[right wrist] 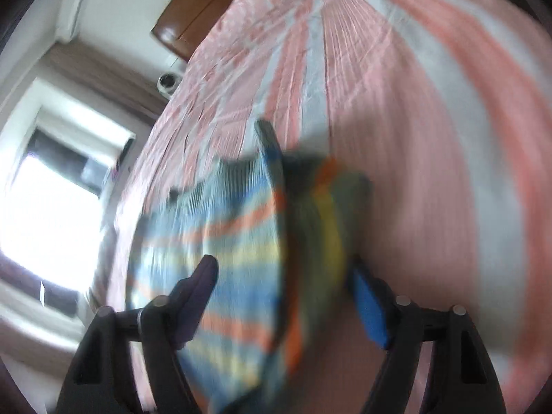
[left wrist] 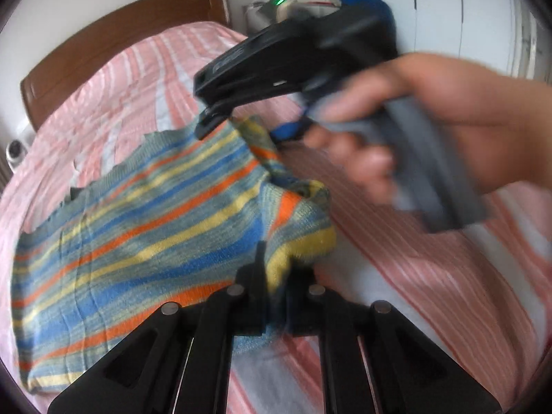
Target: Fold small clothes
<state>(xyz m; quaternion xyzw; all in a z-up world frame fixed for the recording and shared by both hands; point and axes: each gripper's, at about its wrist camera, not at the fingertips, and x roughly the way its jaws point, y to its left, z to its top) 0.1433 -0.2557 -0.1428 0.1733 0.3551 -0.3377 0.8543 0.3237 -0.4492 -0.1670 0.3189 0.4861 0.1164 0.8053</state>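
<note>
A small knitted garment [left wrist: 138, 224] with blue, orange, yellow and grey stripes lies spread on a bed. My left gripper [left wrist: 276, 276] is shut on its near right corner, and yellow knit bunches between the black fingers. In the left wrist view my right gripper [left wrist: 245, 127], held by a person's hand [left wrist: 431, 120], pinches a raised fold at the garment's far right edge. The blurred right wrist view shows the garment [right wrist: 241, 214] bunched inside my right gripper [right wrist: 283, 289], its purple finger [right wrist: 203, 276] and blue pad [right wrist: 369, 307] pressing on either side.
The pink and white striped bedsheet [left wrist: 414, 276] covers the bed around the garment [right wrist: 414, 138]. A brown wooden headboard [left wrist: 120, 34] stands at the far end. A small white round device [left wrist: 15, 151] sits by the bed's left side. White wardrobe doors [left wrist: 448, 10] and a cluttered nightstand [left wrist: 293, 3] stand behind.
</note>
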